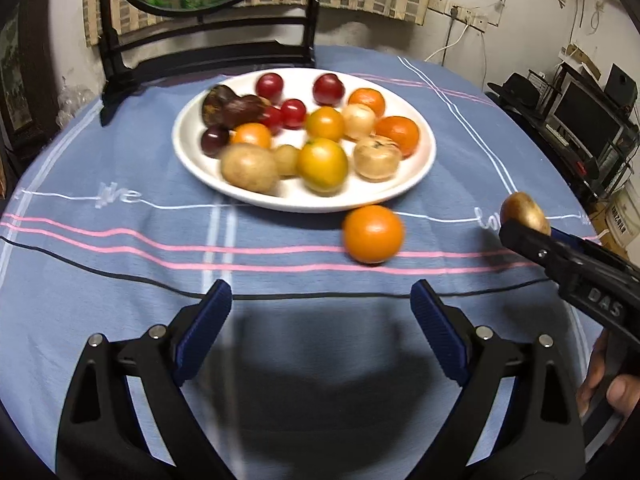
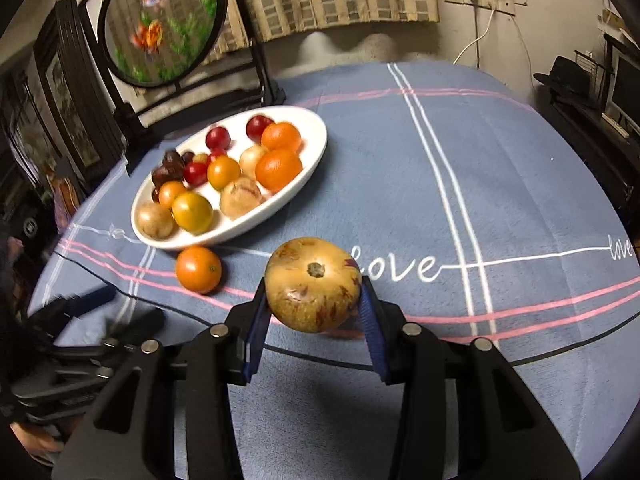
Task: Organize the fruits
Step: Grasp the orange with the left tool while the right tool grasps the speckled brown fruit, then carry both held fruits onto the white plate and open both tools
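In the left wrist view, the left gripper [image 1: 321, 304] hung over the blue tablecloth [image 1: 120, 280] with its blue-padded jaws spread wide and nothing between them. Ahead of it an orange [image 1: 373, 234] lay on the cloth, just beside the near rim of the white plate [image 1: 420, 168]; whether the 2 touched could not be told. The plate held a mixed heap: red fruits and dark purple ones toward the back and left, orange and yellow ones in the middle and right, and pale brown ones along the front, all a little blurred. At the right edge the right gripper [image 1: 520, 224] reached in, raised above the cloth, with a brown fruit [image 1: 525, 212] at its tip and a hand [image 1: 608, 384] showing below it. A dark chair [image 1: 208, 40] stood behind the plate at the table's far side. In the right wrist view, the right gripper [image 2: 314, 304] had its 2 blue pads pressed against either side of the brown fruit [image 2: 313, 284], which was round, tan and streaked with reddish marks, its stem end facing the camera. It was held above the cloth [image 2: 520, 200], near the white word "love" [image 2: 396, 268]. The orange [image 2: 198, 269] sat to its left on the cloth, close to the rim of the plate [image 2: 312, 148], which stood farther back and left with the other fruits on it. The left gripper [image 2: 96, 304] appeared blurred at the lower left.
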